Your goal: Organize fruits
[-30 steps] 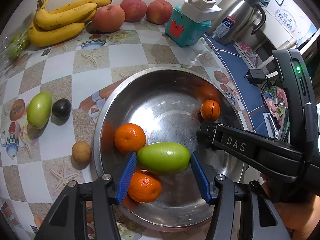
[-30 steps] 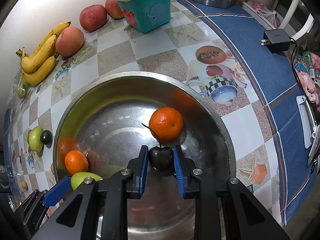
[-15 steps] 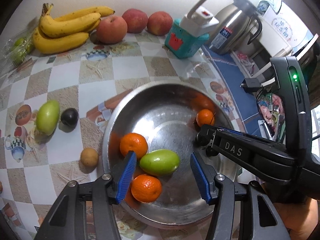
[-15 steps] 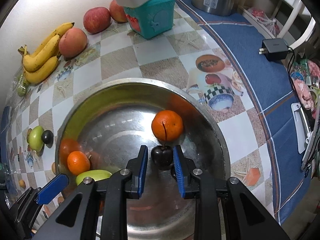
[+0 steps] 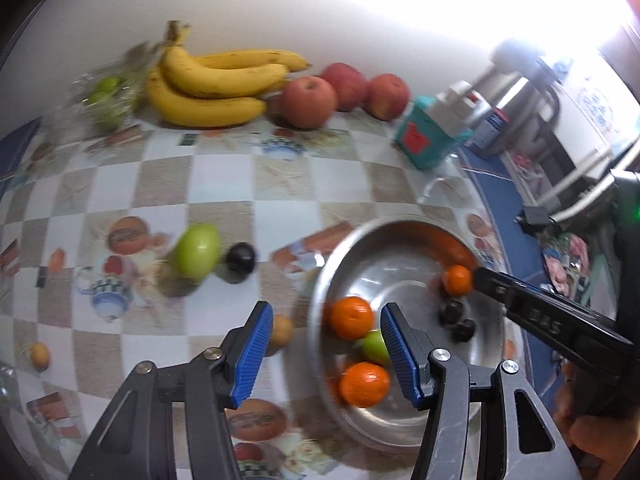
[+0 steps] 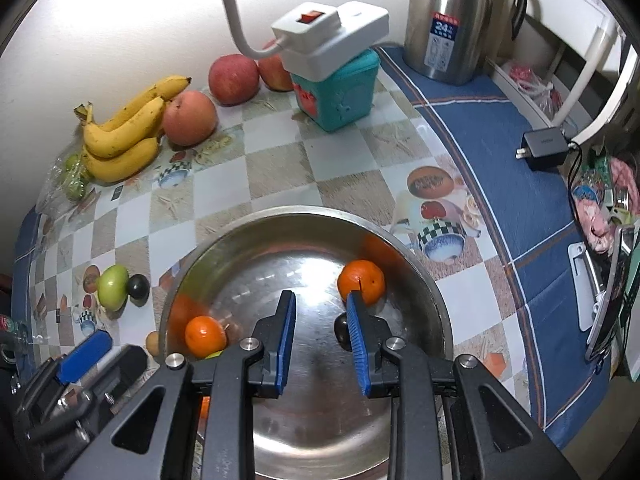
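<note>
Both claws are gaping, gripping nothing: the left claw [image 5: 326, 350] is hanging at lower centre over the bowl [image 5: 320, 280] rim, the right claw [image 6: 322, 338] over the bowl's middle. Oranges [image 6: 361, 282], a green fruit [image 5: 374, 346] and dark cherries [image 5: 451, 312] are lying inside the bowl.

The right tool [image 6: 320, 334] has spread and released the dark cherry [image 6: 341, 329]. The left tool [image 5: 326, 354] has swung left off the green fruit [image 5: 373, 347].

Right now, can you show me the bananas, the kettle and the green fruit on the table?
bananas [image 6: 120, 136]: right wrist view, middle banana's side.
kettle [image 6: 448, 20]: right wrist view, steel body.
green fruit [image 5: 198, 250]: left wrist view, its middle.
</note>
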The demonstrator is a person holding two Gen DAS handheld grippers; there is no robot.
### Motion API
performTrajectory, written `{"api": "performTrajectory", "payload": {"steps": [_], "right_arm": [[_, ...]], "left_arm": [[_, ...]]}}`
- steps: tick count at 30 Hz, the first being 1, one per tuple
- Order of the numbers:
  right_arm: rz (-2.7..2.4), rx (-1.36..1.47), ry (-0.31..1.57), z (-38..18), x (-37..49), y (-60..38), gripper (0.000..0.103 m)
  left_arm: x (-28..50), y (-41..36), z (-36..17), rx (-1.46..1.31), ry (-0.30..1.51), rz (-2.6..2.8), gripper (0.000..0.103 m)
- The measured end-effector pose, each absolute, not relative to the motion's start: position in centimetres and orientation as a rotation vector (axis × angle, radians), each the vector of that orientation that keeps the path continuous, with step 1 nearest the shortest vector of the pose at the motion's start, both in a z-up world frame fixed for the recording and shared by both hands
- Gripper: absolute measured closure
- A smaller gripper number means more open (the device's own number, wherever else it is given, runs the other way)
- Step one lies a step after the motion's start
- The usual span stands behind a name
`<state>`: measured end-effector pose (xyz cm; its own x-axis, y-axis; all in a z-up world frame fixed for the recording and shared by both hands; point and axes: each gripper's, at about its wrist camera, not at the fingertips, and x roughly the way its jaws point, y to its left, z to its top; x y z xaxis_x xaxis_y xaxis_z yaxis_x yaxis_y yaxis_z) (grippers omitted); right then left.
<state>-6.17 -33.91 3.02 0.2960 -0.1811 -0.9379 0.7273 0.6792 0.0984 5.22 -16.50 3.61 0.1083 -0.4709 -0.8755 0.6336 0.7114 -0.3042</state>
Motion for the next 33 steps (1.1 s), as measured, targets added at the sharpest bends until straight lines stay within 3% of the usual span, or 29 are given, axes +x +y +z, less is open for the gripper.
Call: {"api": "performTrajectory", "payload": {"steps": [3,4,6,8,10,13,14,19,26,30,33], "right_arm": [[-0.651,0.572,1.116,3.3,-6.0,-33.6,0.073],[-0.651,0.572,1.118,3.3,-5.9,-33.6,0.060],[-0.648,0.580,1.118,3.3,-5.9,-33.6,0.045],[-0.643,0.580,1.121,3.2,-5.8,-33.5,0.044],[-0.644,0.573,1.130,3.0,-5.7,-33.4,0.037],[-0.640,0.577,1.134,2.8,-5.6,-33.5,0.029],[-0.641,0.575,1.135,2.8,-5.6,-33.5,0.027],[-0.639,0.575,1.144,2.5,-5.5,-33.5,0.023],[-0.631,0.571,1.155,2.2,-5.4,-33.4,0.022],[-0.630,0.569,1.155,2.1,-5.4,-33.4,0.011],[-0.629,0.567,1.151,2.1,-5.4,-33.4,0.011]], "left_arm": [[5.9,-15.7,3.3,0.203,1.207,-0.737,0.043],[6.0,-15.4,3.2,0.219,1.202,-0.716,0.043],[6.3,-15.0,2.8,0.247,1.201,-0.672,0.040],[6.7,-14.6,2.3,0.245,1.212,-0.646,0.028],[6.8,-14.5,2.0,0.253,1.219,-0.628,0.025],[6.9,-14.3,1.6,0.293,1.212,-0.584,0.013],[7.0,-14.2,1.4,0.307,1.209,-0.569,0.007],[7.2,-14.0,0.9,0.324,1.216,-0.541,0.000],[7.2,-13.9,0.4,0.359,1.212,-0.512,0.000],[7.4,-13.7,0.4,0.356,1.206,-0.499,0.000],[7.6,-13.5,0.3,0.362,1.206,-0.488,0.000]]}}
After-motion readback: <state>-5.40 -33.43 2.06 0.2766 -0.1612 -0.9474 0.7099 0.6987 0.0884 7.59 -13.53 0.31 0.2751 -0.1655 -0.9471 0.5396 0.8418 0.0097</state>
